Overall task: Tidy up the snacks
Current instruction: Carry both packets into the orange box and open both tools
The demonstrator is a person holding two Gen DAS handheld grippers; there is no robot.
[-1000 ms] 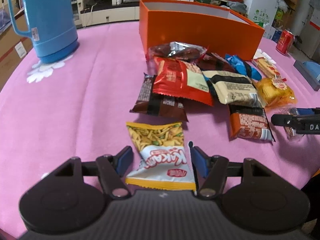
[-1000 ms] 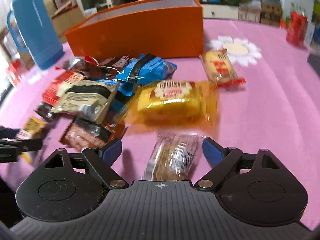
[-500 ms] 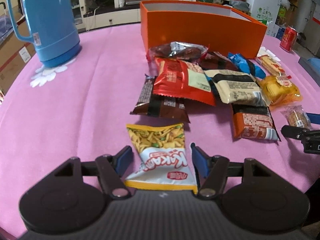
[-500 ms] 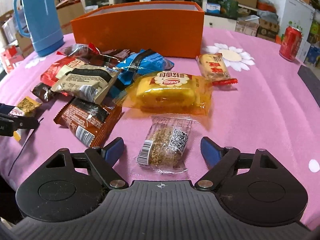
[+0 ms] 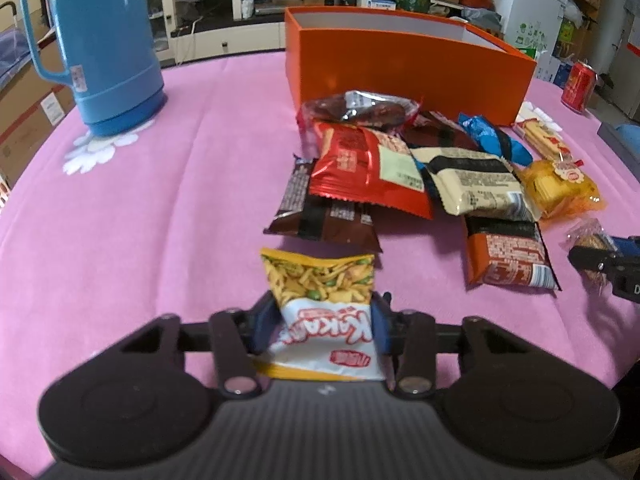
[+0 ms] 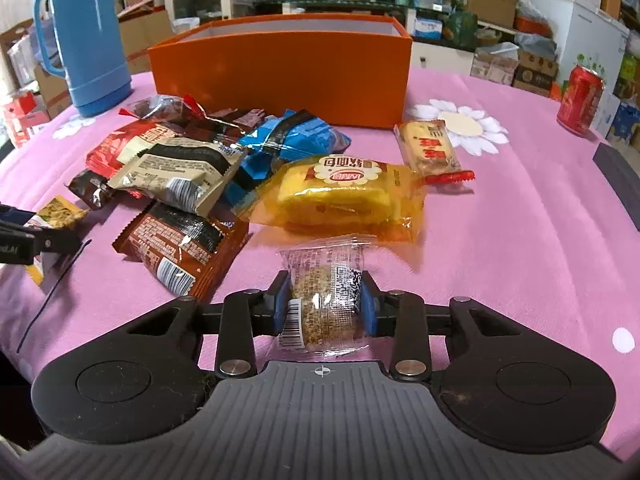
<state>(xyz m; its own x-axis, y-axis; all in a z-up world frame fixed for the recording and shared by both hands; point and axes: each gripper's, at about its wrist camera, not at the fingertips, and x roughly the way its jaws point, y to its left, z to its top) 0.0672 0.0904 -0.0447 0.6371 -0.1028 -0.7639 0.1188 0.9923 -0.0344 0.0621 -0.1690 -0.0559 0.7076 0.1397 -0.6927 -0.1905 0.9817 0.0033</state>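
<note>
My left gripper [image 5: 322, 316] is shut on a yellow and white Kaka snack packet [image 5: 324, 312], pinched at its sides. My right gripper [image 6: 325, 304] is shut on a clear-wrapped grain bar [image 6: 324, 292]. A pile of snack packets lies on the pink cloth: a red packet [image 5: 368, 168], a brown packet [image 5: 320, 216], a cream and black packet [image 5: 476, 184], an orange-brown packet [image 6: 180, 244], a blue packet [image 6: 292, 140], a yellow cake packet [image 6: 340, 192] and a biscuit packet [image 6: 430, 148]. An open orange box [image 6: 280, 68] stands behind the pile.
A blue thermos jug [image 5: 96, 44] stands at the far left on a flower mat. A red can [image 6: 580, 100] stands at the far right. A dark flat object [image 6: 620, 184] lies at the right table edge. Pink cloth [image 5: 140, 208] covers the round table.
Both grippers have closed: the left on the Kaka packet, the right on the grain bar. Both were open around these items before.
</note>
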